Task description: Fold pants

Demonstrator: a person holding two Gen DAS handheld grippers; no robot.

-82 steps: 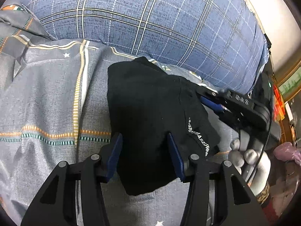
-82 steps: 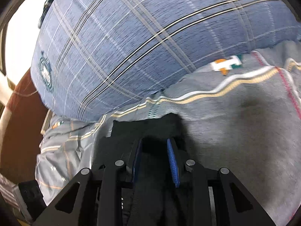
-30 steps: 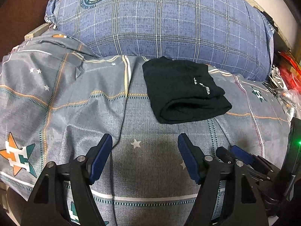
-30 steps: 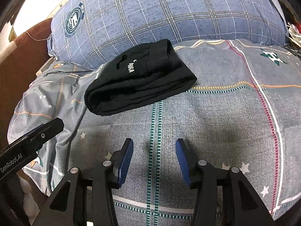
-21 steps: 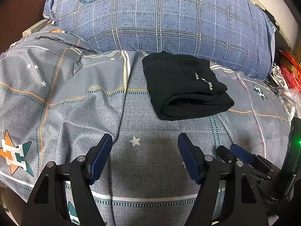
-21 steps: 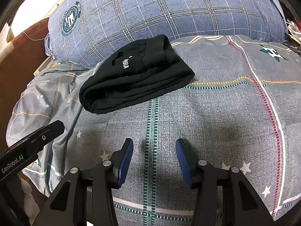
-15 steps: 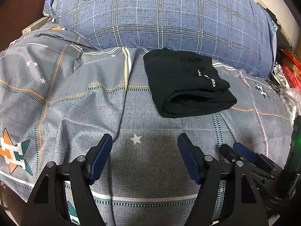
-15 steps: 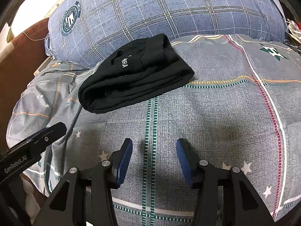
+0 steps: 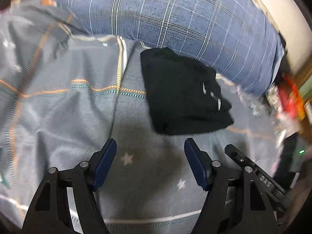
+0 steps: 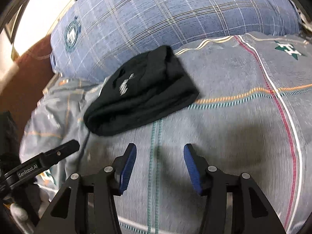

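The black pants (image 9: 181,95) lie folded into a compact bundle on the grey bedspread (image 9: 78,107), against the blue plaid pillow (image 9: 175,19). White lettering shows on top. They also show in the right wrist view (image 10: 142,91). My left gripper (image 9: 150,150) is open and empty, a short way in front of the bundle. My right gripper (image 10: 159,154) is open and empty, also short of the bundle. Neither touches the pants.
The grey bedspread (image 10: 243,117) has coloured stripes and stars. The blue plaid pillow (image 10: 165,13) runs along the back. Cluttered red and coloured items (image 9: 286,97) sit off the bed at the right. The other gripper's finger (image 10: 48,159) shows at lower left.
Both grippers let go of the folded pants and pulled back from them. In the last half second both views have moved closer again and blurred with motion.
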